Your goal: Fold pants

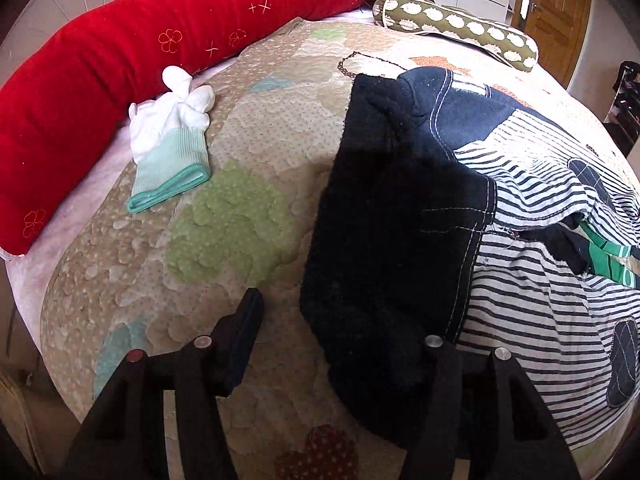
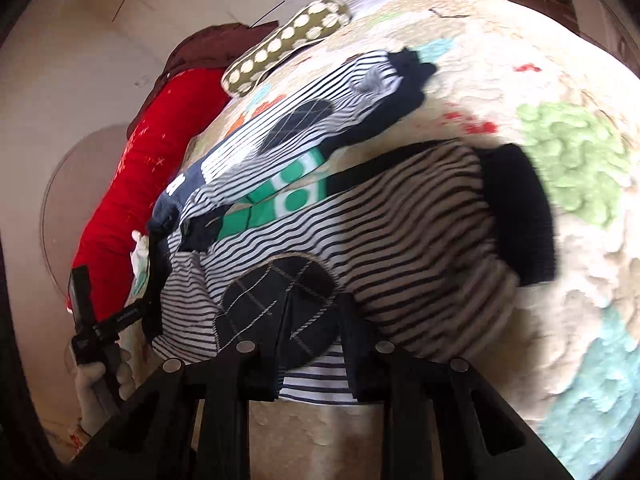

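Observation:
The pants (image 1: 540,280) are black-and-white striped with a wide black waistband (image 1: 392,220), dark knee patches and a green patch. They lie spread on the quilted bed (image 1: 240,220). My left gripper (image 1: 332,336) is open at the waistband edge; its left finger (image 1: 240,340) lies on the quilt, its right finger is hidden under the black cloth. In the right wrist view the pants (image 2: 400,220) fill the middle, with a black cuff (image 2: 520,212) at the right. My right gripper (image 2: 316,344) has its jaws around the striped cloth at the knee patch (image 2: 276,304).
A red bolster (image 1: 120,60) lies along the bed's far left. A white and mint glove (image 1: 172,136) rests beside it. An olive polka-dot bolster (image 1: 460,28) lies at the back. The left gripper's handle (image 2: 104,328) shows at the right view's left edge.

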Action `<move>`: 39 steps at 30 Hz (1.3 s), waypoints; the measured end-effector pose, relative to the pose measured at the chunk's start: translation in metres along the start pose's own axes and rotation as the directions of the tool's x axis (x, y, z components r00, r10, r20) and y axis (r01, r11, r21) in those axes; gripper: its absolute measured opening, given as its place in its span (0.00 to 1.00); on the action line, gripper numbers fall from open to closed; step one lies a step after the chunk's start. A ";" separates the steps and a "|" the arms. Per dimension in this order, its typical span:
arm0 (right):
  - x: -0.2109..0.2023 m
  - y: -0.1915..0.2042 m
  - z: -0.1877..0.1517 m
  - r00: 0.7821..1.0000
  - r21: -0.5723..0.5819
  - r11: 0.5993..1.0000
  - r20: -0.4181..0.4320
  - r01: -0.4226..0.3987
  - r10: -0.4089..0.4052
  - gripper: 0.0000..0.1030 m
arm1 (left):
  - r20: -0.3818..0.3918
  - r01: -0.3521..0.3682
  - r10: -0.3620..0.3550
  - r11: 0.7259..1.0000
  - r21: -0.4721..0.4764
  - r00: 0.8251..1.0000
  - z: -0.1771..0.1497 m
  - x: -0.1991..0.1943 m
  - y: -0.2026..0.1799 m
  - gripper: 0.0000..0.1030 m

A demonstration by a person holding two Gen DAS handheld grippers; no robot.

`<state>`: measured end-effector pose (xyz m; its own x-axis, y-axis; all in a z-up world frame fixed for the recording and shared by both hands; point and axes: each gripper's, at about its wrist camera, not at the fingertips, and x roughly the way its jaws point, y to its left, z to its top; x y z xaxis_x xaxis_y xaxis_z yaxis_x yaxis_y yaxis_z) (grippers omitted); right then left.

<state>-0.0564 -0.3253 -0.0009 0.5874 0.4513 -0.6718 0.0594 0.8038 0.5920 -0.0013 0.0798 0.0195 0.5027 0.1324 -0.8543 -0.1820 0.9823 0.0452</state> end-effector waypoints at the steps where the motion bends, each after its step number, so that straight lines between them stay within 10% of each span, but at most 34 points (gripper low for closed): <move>1: -0.012 -0.014 0.003 0.998 0.025 0.999 0.034 0.043 -0.044 0.21 | 0.006 -0.002 0.002 1.000 -0.001 1.000 -0.001 0.001 0.000 0.58; 6: -0.056 -0.049 0.012 0.988 0.134 0.988 0.125 0.076 -0.093 0.14 | 0.039 -0.010 0.010 1.000 -0.009 0.999 -0.005 0.001 0.001 0.63; 8: -0.073 -0.029 0.019 0.965 0.080 0.984 0.199 0.156 -0.169 0.42 | 0.055 -0.014 0.015 1.000 -0.013 0.998 -0.007 0.002 0.000 0.67; 10: -0.077 -0.011 0.030 0.962 0.035 0.990 0.232 0.137 -0.142 0.46 | 0.067 -0.017 0.019 1.000 -0.020 0.998 -0.008 0.002 0.001 0.69; 19: 0.024 -0.018 0.109 0.988 0.213 0.969 0.060 0.123 -0.139 0.46 | 0.115 -0.009 0.014 0.999 -0.044 0.993 -0.011 0.004 0.004 0.78; 21: 0.035 -0.024 0.116 0.991 0.251 0.964 0.069 0.093 -0.113 0.28 | 0.120 -0.009 0.015 0.999 -0.045 0.993 -0.012 0.004 0.004 0.79; 22: 0.037 -0.025 0.118 0.994 0.252 0.965 0.065 0.073 -0.092 0.03 | 0.121 -0.008 0.014 0.999 -0.046 0.992 -0.012 0.004 0.004 0.79; 30: 0.020 -0.035 0.104 0.974 0.228 0.951 0.044 0.209 -0.224 0.04 | 0.139 -0.014 0.021 0.999 -0.050 0.990 -0.015 0.003 0.003 0.80; 39: -0.024 0.020 0.064 0.975 0.047 0.986 0.152 0.158 -0.163 0.37 | 0.154 -0.025 0.033 0.998 -0.052 0.988 -0.016 0.003 0.003 0.81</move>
<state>-0.0177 -0.3450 0.0552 0.6855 0.2499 -0.6839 0.1890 0.8460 0.4986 -0.0142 0.0808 0.0089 0.6204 0.1836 -0.7625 -0.2382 0.9704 0.0398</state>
